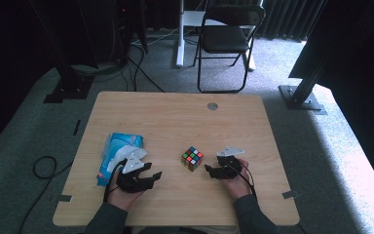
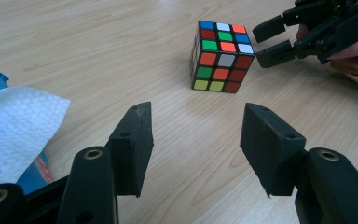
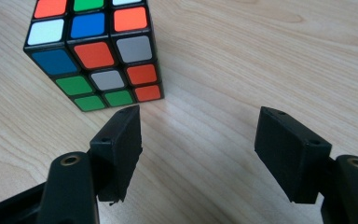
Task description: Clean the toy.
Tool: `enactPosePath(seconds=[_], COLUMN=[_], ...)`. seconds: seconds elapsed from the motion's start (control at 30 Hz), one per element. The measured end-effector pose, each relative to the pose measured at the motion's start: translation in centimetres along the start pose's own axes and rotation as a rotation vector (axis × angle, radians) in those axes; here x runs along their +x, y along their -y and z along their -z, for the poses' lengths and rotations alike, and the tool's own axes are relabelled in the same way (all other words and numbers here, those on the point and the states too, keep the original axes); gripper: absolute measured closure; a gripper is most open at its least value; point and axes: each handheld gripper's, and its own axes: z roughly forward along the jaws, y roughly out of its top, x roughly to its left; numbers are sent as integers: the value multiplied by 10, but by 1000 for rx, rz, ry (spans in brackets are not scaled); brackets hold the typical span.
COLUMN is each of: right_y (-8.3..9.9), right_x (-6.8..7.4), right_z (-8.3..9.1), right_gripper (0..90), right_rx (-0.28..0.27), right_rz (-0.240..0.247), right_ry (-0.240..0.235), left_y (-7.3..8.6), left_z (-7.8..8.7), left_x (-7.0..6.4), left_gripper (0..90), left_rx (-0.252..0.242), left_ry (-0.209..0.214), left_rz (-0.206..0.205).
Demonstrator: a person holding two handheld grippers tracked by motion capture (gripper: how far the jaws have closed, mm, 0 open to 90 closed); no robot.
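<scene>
A scrambled Rubik's cube (image 1: 192,158) sits on the wooden table (image 1: 175,117), between my two grippers. My left gripper (image 1: 154,177) lies to the cube's left, open and holding nothing; in its own view the cube (image 2: 220,56) stands ahead of the spread jaws. My right gripper (image 1: 210,169) is just right of the cube, also open and empty. In the right gripper view the cube (image 3: 95,51) is close, up and to the left of the jaws, not between them. The right gripper (image 2: 272,42) also appears beside the cube in the left gripper view.
A blue tissue pack (image 1: 117,153) with white paper (image 2: 14,130) sticking out lies at the left, beside my left hand. A small round grey grommet (image 1: 213,106) sits near the table's far edge. A black folding chair (image 1: 226,39) stands beyond the table.
</scene>
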Motion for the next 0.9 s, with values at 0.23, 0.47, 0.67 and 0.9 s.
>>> enactPosePath(seconds=[0.23, 0.47, 0.67, 0.9], right_y=[1, 2, 5, 6], right_x=[6, 8, 6, 4], right_z=[-4, -6, -8, -8], right_gripper=[307, 307, 307, 299], right_rx=[18, 26, 32, 25], right_rz=[20, 29, 20, 11], right_ry=[16, 18, 19, 19], left_y=[-1, -3, -6, -9], left_z=[5, 9, 13, 18], left_x=[5, 11, 16, 18], left_gripper=[445, 458, 472, 470], left_rx=[-6, -16, -31, -38], left_ry=[4, 17, 1, -28], left_rz=[32, 57, 43, 6])
